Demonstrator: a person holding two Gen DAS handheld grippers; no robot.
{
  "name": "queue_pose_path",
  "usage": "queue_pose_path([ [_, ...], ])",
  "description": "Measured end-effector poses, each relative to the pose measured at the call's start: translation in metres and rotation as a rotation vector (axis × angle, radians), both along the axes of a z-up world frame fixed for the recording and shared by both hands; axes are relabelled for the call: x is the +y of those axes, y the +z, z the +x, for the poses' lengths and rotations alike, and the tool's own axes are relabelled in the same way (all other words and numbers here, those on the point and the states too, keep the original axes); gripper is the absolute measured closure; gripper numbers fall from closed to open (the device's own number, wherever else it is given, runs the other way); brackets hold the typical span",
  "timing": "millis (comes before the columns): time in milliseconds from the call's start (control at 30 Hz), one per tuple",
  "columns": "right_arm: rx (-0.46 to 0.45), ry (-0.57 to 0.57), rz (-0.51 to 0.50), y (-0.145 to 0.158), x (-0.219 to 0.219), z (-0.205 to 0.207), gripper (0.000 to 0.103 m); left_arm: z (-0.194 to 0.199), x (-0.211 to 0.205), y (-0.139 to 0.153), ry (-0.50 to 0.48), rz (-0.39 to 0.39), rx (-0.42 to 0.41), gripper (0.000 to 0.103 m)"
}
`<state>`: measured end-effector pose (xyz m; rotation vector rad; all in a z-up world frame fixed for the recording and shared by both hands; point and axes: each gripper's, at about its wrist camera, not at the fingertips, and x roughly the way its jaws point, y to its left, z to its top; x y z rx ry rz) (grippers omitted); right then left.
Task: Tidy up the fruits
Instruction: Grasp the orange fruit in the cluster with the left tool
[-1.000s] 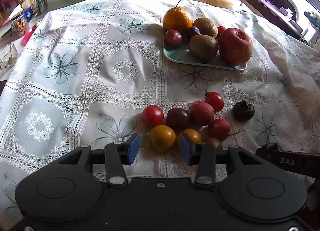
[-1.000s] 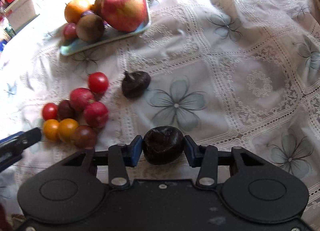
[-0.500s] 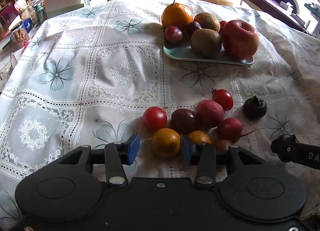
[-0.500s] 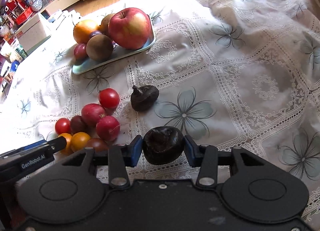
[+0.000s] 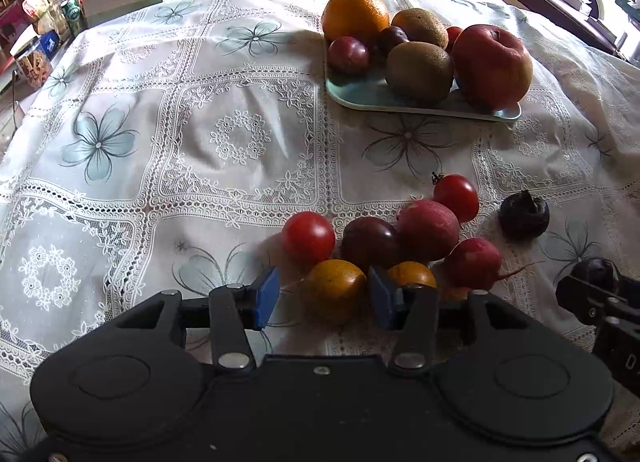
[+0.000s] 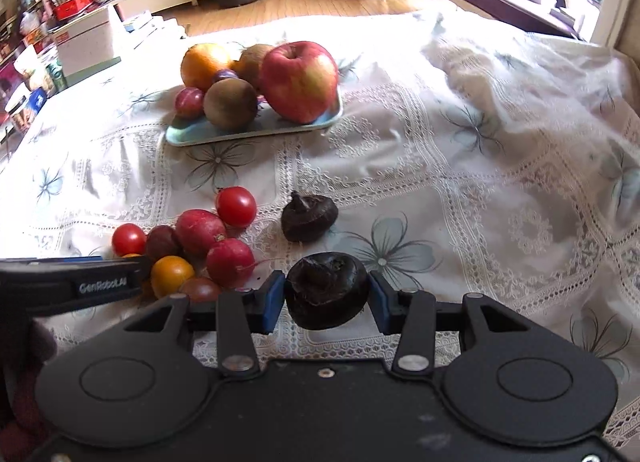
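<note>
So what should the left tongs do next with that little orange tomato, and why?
Probably close. The left tongs are open with the small round orange tomato sitting between their blue pads, not yet squeezed. The right tongs already hold a dark wrinkled fruit, so gripping the tomato looks like the next step.

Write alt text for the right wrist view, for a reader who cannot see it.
The right tool grips a dark water chestnut above a lace tablecloth. A second chestnut lies just ahead, beside a cluster of small red and orange fruits; farther back a pale green tray holds an apple, orange and kiwis.
</note>
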<state>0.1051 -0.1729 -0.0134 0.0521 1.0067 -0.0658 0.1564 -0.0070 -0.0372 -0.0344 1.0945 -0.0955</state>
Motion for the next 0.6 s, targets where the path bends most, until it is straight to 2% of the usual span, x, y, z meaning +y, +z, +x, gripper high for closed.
queue_pose_path([
  [67,-0.005,0.008,-0.004,0.000,0.001,-0.001,0.056,0.004,0.006,-0.003,0.013,-0.046,0.031,0.046],
  [167,-0.001,0.004,0.007,0.000,-0.001,0.000,0.056,0.011,0.013,-0.011,0.022,-0.122,0.102,0.055],
  [367,0.010,-0.027,0.066,-0.001,-0.012,-0.001,0.056,-0.002,0.023,-0.003,0.107,-0.118,0.037,0.057],
  [600,0.004,-0.022,0.077,-0.001,-0.013,-0.003,0.056,-0.008,0.026,0.003,0.105,-0.115,-0.002,0.057],
])
